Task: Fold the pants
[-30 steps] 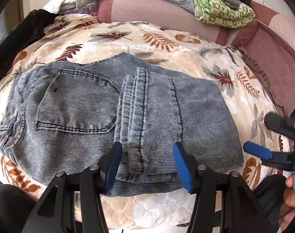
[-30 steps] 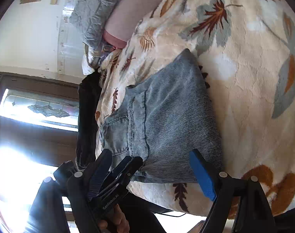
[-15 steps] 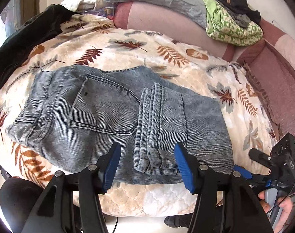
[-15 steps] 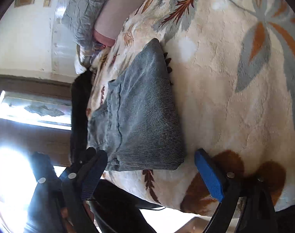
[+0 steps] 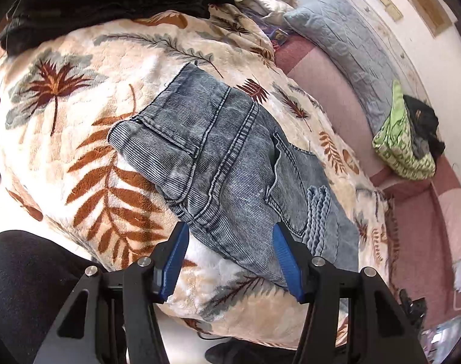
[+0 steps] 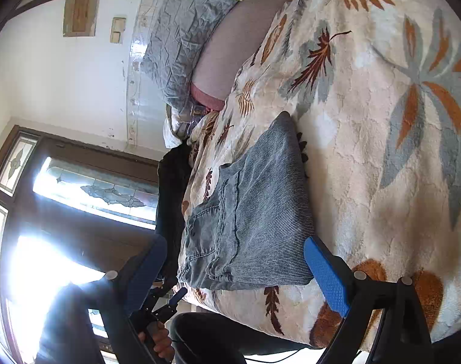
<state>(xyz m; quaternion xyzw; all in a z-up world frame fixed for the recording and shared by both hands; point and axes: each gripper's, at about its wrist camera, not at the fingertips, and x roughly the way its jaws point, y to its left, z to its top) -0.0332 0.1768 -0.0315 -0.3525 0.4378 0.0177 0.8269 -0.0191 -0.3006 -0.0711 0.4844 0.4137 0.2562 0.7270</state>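
Note:
Folded grey-blue jeans [image 5: 230, 163] lie on a cream blanket with a leaf print [image 5: 88, 97], back pocket and waistband facing up. My left gripper [image 5: 230, 251] hovers at the near edge of the waistband end, open, with the cloth's edge between its blue pads [image 5: 174, 261] and untouched by them. In the right wrist view the jeans [image 6: 260, 212] appear from their folded end. My right gripper [image 6: 235, 254] stands wide open in front of that end, gripping nothing. Below it a hand [image 6: 157, 341] holds the left gripper [image 6: 172, 300].
A black garment [image 5: 109, 0] lies at the blanket's far edge. A grey quilted pillow [image 5: 336, 36] and a green cloth pile [image 5: 403, 151] rest on the pink sofa back [image 5: 330, 97]. A person's dark-trousered leg [image 5: 24, 288] stands at the near edge. A bright window [image 6: 94, 188] is on the left.
My left gripper has swung sideways along the jeans and rolled, so it now faces the waistband end. The right gripper's jaws have spread wider and it has shifted slightly.

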